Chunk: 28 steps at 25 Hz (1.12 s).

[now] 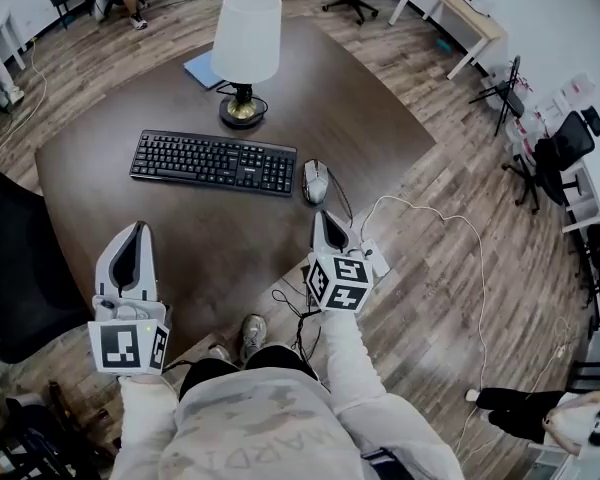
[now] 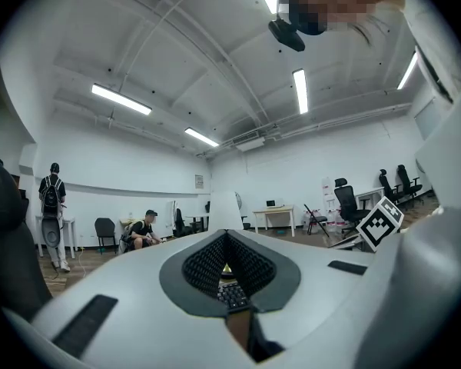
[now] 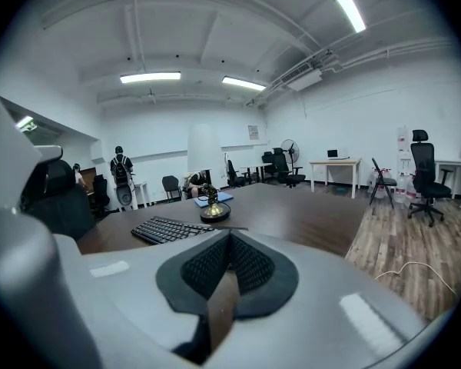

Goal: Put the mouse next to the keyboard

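Grey corded mouse (image 1: 315, 181), beside the black keyboard (image 1: 213, 162), lies straight ahead of the right gripper (image 1: 323, 218); left gripper (image 1: 134, 232) farther; both jaws clenched, empty

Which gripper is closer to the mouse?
Right. The right gripper hangs just short of the mouse, on the person's side. The left gripper is far to the mouse's left, in front of the keyboard's left end.

Mouse (image 1: 315, 181) on table (image 1: 380, 118), just right of keyboard (image 1: 213, 161); lamp (image 1: 246, 58) behind.
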Tool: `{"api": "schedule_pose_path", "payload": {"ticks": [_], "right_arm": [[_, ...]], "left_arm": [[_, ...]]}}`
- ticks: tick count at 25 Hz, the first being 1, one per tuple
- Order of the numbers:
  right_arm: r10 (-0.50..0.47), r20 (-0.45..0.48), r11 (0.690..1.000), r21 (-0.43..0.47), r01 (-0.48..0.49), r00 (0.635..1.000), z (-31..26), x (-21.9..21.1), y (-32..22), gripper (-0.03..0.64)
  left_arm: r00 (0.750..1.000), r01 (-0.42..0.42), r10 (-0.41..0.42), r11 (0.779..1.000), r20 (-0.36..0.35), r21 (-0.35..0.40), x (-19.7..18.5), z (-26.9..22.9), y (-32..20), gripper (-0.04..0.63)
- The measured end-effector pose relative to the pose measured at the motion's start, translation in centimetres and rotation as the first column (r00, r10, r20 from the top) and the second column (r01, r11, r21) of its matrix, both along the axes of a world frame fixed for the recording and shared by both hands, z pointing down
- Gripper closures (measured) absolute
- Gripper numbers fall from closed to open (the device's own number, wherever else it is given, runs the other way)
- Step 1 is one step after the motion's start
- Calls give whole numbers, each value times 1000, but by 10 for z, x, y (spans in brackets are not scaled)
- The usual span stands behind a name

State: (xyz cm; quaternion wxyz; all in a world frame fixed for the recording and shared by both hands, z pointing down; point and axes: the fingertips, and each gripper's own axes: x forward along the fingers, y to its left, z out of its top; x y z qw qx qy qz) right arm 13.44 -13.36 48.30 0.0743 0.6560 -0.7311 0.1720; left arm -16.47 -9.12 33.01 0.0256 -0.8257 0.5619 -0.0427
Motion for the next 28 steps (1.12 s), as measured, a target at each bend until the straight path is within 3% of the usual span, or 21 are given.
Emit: {"api": "schedule_pose_path", "payload": {"ticks": [28], "right_arm": [[55, -83, 985, 167, -40, 995, -87, -33, 133, 606]], "left_arm": [[993, -115, 117, 991, -29, 67, -19, -29, 85, 593]]}}
